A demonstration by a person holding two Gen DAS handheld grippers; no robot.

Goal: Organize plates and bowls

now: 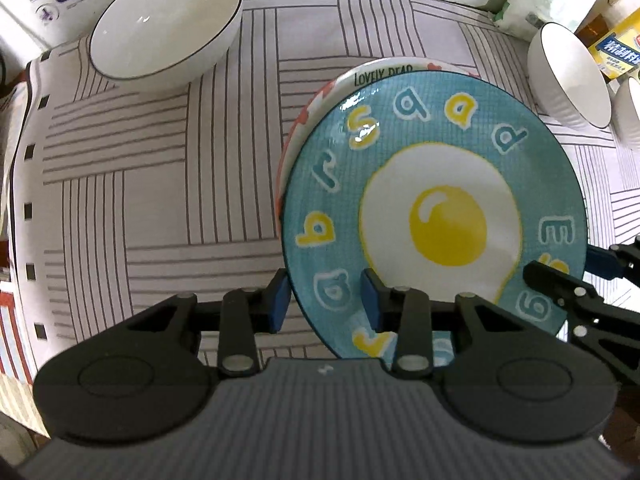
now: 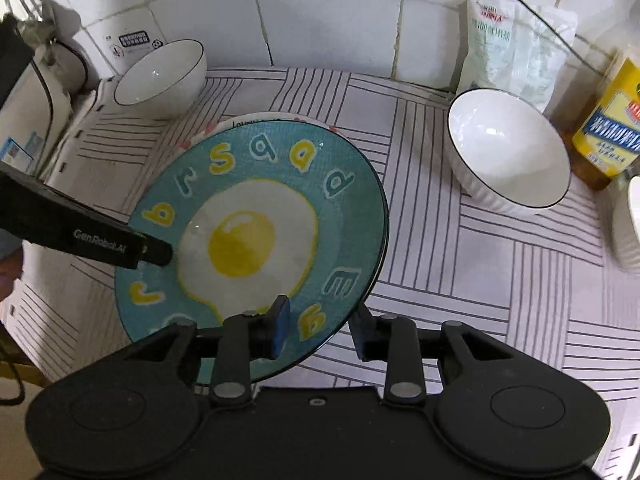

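**Blue egg plate carried between two grippers above the plate beneath**

We are in the stacking step; the blue egg plate (image 1: 436, 208) hangs tilted over a second plate (image 1: 384, 74), white with red marks and lettering on its rim, which lies on the striped worktop (image 1: 160, 200); whether the two plates already touch at the far edge we cannot tell.

We hold the blue plate from both sides; the left hand-held gripper (image 1: 326, 300) has its blue pads astride the plate's near-left rim, one pad under and one over, and reads as clamped on it; the right hand-held gripper (image 2: 320, 326) straddles the near-right rim in the same way, and its jaws appear closed on the rim, though the far pad sits partly behind the plate edge.

Three white bowls stand apart from the plates; one bowl (image 2: 160, 78) at the back left near the tiled wall, a second bowl (image 2: 506, 152) at the right, and a third bowl (image 2: 628, 220) just showing at the right edge; a bag (image 2: 512, 36) and a yellow box (image 2: 608, 128) stand behind them.

We judge the next move calls for levelling the blue plate, centring it over the lower plate, lowering it gently, then opening both grippers together; the bowls are not yet gathered.
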